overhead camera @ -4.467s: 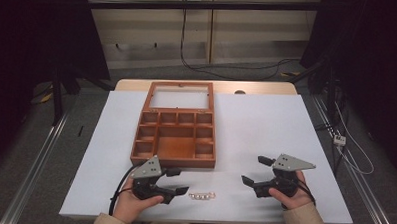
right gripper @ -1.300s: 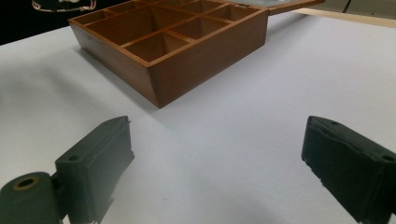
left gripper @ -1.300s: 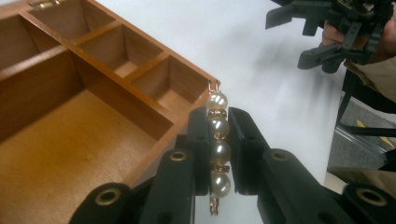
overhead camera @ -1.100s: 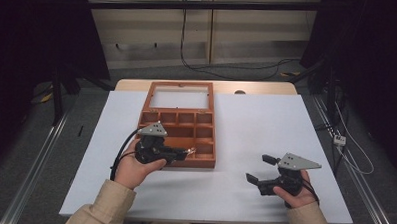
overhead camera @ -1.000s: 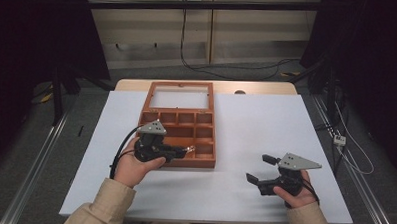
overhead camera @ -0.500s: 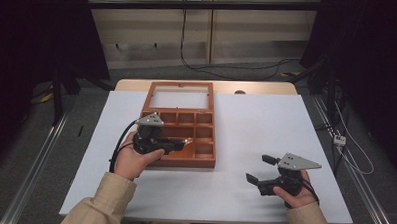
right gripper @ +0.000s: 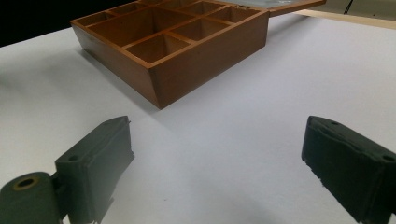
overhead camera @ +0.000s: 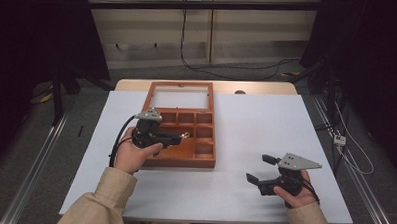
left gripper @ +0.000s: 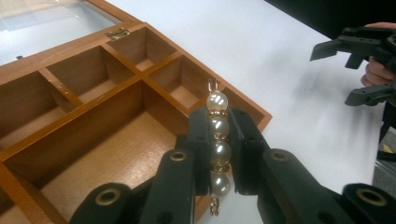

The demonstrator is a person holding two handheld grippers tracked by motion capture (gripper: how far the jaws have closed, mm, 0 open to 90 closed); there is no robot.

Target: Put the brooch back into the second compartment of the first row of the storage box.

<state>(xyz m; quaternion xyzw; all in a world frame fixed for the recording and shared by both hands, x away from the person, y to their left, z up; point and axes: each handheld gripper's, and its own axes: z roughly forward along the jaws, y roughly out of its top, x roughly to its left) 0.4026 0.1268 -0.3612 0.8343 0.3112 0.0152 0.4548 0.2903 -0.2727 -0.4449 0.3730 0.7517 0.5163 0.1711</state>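
From above, I see my left tool (overhead camera: 178,138) over the box (overhead camera: 205,160) at frame centre; its own view shows the jaws clamped on a pearl strand (left gripper: 218,142) above the large compartment. My right tool (right gripper: 217,175) gapes empty over the desk (right gripper: 261,84).

Pearl strand (left gripper: 218,140): short, four white pearls with gold spacers, a small gold clasp at each end. Straight, pinched crosswise in the left gripper (left gripper: 218,149), held above the wooden box (overhead camera: 204,162), over its large compartment toward the near right corner; far end juts past the pads.
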